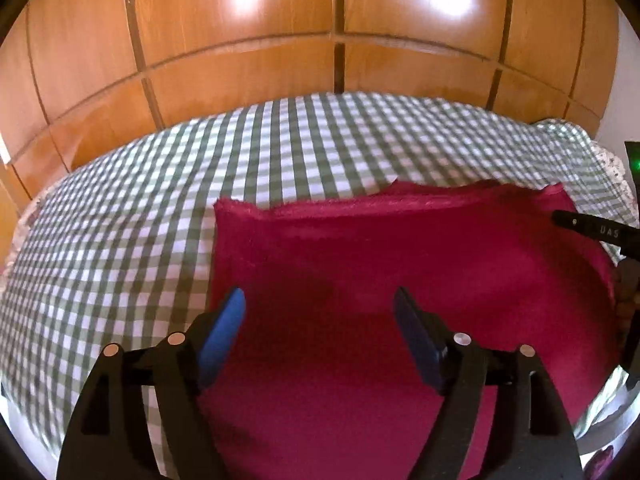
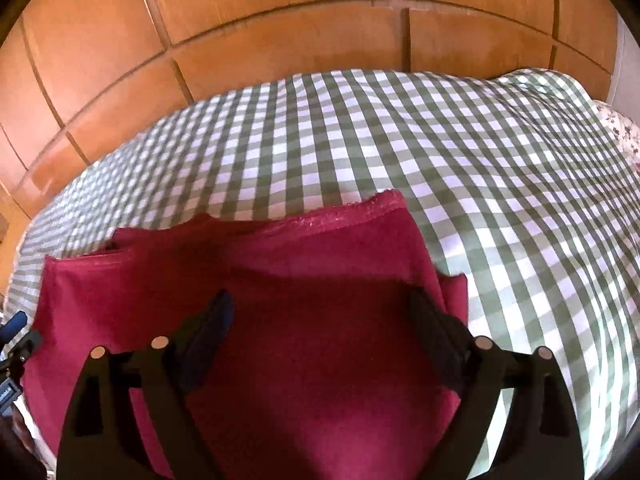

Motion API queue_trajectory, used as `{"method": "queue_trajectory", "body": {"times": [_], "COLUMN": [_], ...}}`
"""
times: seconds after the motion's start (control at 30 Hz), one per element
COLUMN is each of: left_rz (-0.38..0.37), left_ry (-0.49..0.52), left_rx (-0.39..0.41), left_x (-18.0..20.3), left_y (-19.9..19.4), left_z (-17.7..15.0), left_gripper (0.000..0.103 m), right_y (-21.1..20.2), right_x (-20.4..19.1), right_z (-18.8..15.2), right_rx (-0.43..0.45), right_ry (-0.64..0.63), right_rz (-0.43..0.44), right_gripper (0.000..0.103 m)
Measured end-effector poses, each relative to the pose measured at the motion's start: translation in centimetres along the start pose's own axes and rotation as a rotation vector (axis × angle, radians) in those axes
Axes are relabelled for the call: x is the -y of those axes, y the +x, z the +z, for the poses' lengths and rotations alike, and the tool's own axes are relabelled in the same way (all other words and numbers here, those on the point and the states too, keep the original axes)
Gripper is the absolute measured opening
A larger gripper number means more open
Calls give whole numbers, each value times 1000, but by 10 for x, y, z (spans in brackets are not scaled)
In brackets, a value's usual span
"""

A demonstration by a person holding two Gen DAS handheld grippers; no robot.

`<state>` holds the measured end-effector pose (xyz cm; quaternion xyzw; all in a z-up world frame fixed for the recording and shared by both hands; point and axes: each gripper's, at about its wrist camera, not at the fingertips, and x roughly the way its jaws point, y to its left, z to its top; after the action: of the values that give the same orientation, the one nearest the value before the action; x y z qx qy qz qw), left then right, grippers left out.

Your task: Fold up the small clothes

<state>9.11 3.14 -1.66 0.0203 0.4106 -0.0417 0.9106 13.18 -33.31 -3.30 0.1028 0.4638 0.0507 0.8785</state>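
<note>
Left wrist view: left gripper (image 1: 320, 300) fingers spread, empty, over cloth (image 1: 400, 280) left half. Right gripper (image 2: 322, 304) fingers spread over right half. Cloth long axis runs crosswise on bed (image 1: 120, 220).

Garment (image 1: 400, 280): solid crimson. Bedsheet (image 1: 120, 240): green-and-white gingham check. Wardrobe (image 1: 240, 40): orange-brown wood. My finger pads (image 1: 224, 328): blue.

"UAS" stands on the right hand-held gripper (image 1: 600, 232).
</note>
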Motion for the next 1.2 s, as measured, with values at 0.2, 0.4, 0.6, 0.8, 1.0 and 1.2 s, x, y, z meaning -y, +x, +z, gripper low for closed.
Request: {"method": "queue_trajectory", "body": {"times": [0.2,0.4,0.6,0.8,1.0,1.2], "left_rz": [-20,-82,-164,-147,-103,-68], "left_ry": [13,5,48,26,57,88], "left_rx": [39,26,20,-26,-95,-103], "left_x": [11,31,74,85,106,113], "left_y": [-23,-34,-32,-17,0,4], "left_z": [-3,-2,-9,-13,-18,-19], "left_gripper": [76,76,84,84,84,84], "right_y": [-31,-70,-74,-60,-54,-52], "right_x": [13,38,50,46,42,48], "right_z": [-10,-44,-78,-87,-86,-87], "right_rx": [27,41,18,7,17,21], "right_ry": [65,168,260,269,247,268], "right_rz": [-1,26,97,223,271,327], "right_gripper": [95,97,100,100,100,99]}}
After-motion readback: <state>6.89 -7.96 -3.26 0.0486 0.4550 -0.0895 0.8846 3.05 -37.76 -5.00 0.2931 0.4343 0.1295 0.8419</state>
